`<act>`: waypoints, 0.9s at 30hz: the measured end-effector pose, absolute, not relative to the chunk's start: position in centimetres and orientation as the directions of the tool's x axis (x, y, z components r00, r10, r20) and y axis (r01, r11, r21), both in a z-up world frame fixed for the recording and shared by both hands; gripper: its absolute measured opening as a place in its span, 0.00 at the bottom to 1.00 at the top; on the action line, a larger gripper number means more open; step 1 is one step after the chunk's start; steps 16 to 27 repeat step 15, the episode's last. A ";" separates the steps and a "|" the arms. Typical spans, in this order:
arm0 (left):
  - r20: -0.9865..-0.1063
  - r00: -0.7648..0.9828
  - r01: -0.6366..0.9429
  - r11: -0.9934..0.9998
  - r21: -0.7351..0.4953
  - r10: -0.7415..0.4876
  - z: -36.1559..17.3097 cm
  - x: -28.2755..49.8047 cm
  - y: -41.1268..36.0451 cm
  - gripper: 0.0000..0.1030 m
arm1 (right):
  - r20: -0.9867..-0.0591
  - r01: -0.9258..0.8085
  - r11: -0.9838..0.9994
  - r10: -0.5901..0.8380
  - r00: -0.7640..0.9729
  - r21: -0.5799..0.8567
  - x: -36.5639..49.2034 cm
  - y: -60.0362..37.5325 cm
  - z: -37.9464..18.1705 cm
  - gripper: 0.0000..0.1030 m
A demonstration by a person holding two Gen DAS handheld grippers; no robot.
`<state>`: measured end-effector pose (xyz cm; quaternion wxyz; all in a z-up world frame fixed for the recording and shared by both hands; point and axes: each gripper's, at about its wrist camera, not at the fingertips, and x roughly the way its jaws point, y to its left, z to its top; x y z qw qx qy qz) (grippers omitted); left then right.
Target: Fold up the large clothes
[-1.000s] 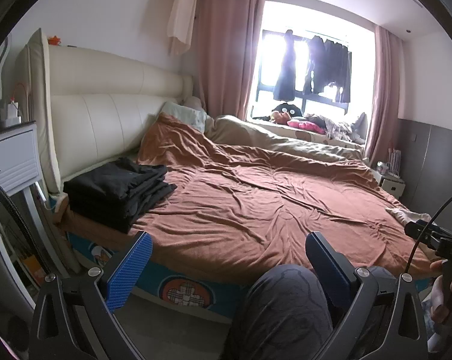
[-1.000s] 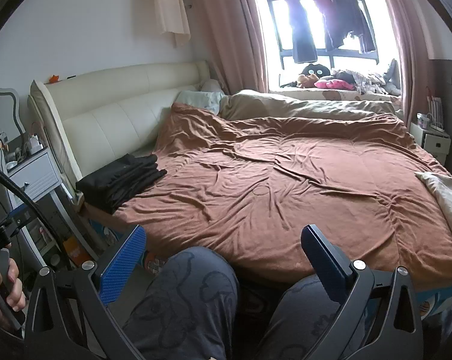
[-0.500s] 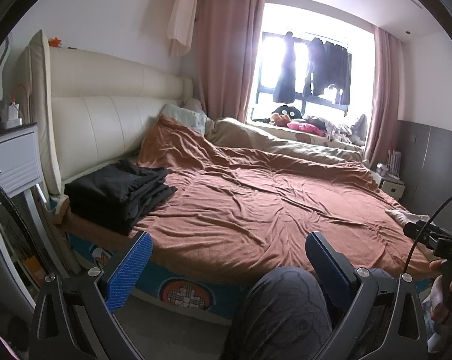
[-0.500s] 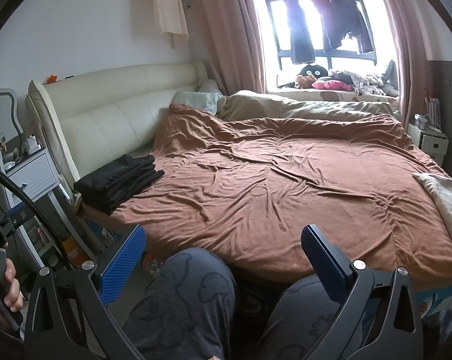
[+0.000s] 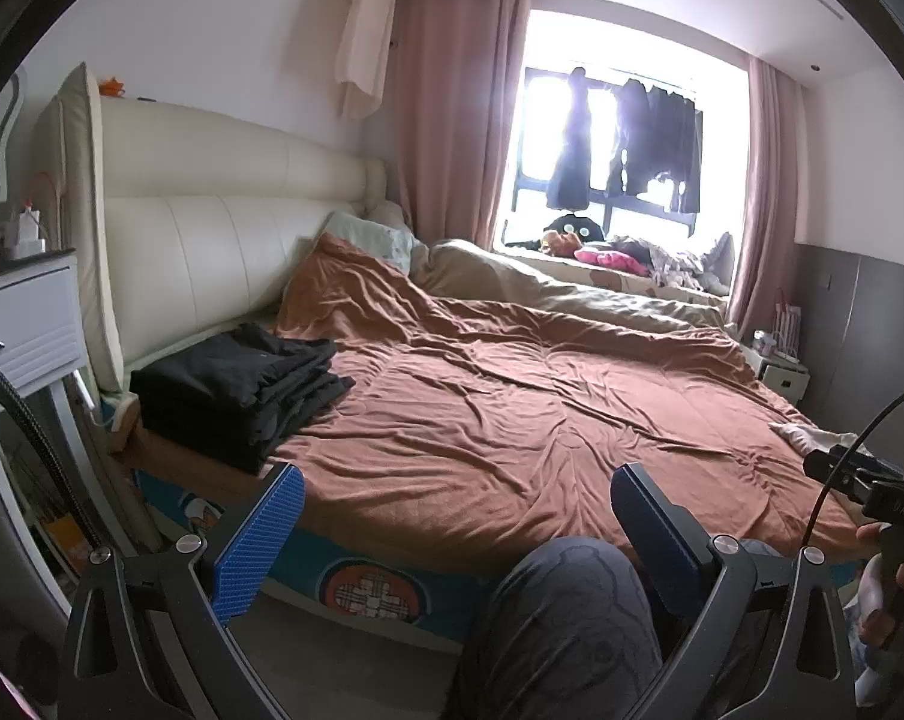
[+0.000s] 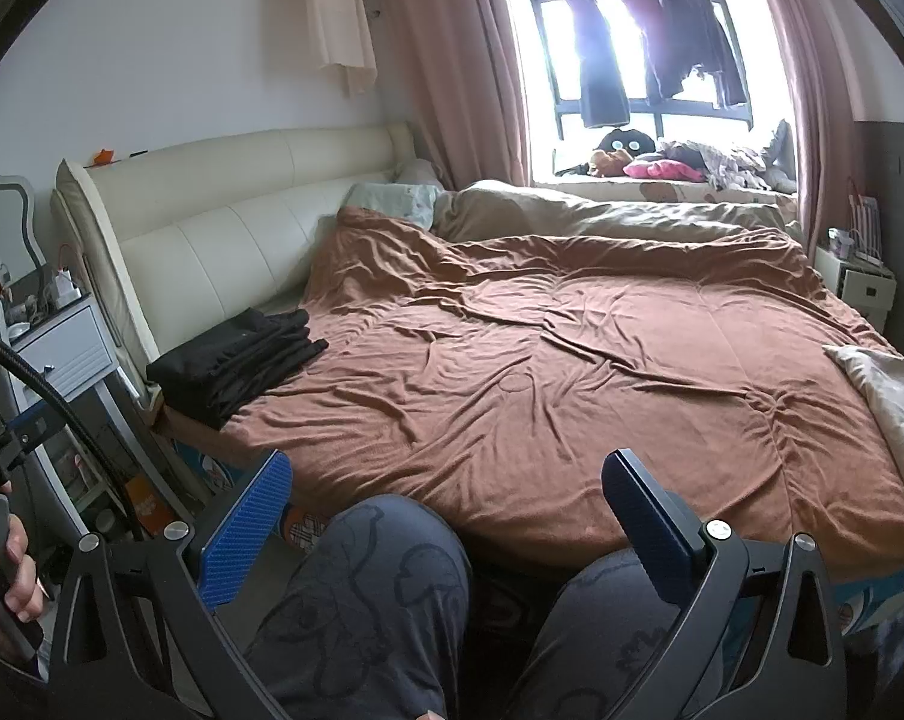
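Nearest the cameras, both claws stand with fingers wide apart and nothing between them. The left claw (image 5: 452,540) hangs over the person's knee (image 5: 565,618), low at the foot of the bed; the right claw (image 6: 446,516) hangs over both knees, level and pointed the same way. Each is held by a hand on a handle: the person's left hand (image 6: 2,576) shows at the edge of the right wrist view, the right hand (image 5: 889,576) at the edge of the left wrist view. The person appears seated, both claws held back from the mattress.

Past the knees lies the brown blanket (image 6: 571,372), wrinkled and spread across the bed. At its near left corner, by the headboard (image 5: 212,240), sits a stack of folded black clothes (image 5: 242,384). A pale cloth (image 6: 895,408) lies at the right edge, apparently unfolded and likely the next piece.

The risks, as I judge them: reaching from a seated pose, a claw could pinch the blanket together with the pale cloth and drag both, since both are soft and rumpled. A wide left sweep could topple the black stack off the mattress edge. The trailing cable (image 5: 853,468) could snag during a long reach.

Farthest, dark garments hang in the bright window (image 6: 649,48).
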<state>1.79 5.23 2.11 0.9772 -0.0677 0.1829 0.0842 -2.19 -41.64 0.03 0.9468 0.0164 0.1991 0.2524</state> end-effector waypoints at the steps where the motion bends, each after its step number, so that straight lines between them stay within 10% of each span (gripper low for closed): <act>1: -0.368 0.919 -0.189 0.977 -0.101 0.140 2.1 1.8 5.2 1.00 | -0.370 -0.471 0.872 0.484 0.793 0.132 -2.2 -41.6 0.0 1.00; 27: -0.357 0.921 -0.197 0.977 -0.077 0.157 2.9 1.8 4.7 1.00 | -0.368 -0.463 0.876 0.478 0.797 0.134 -2.5 -41.8 -0.1 1.00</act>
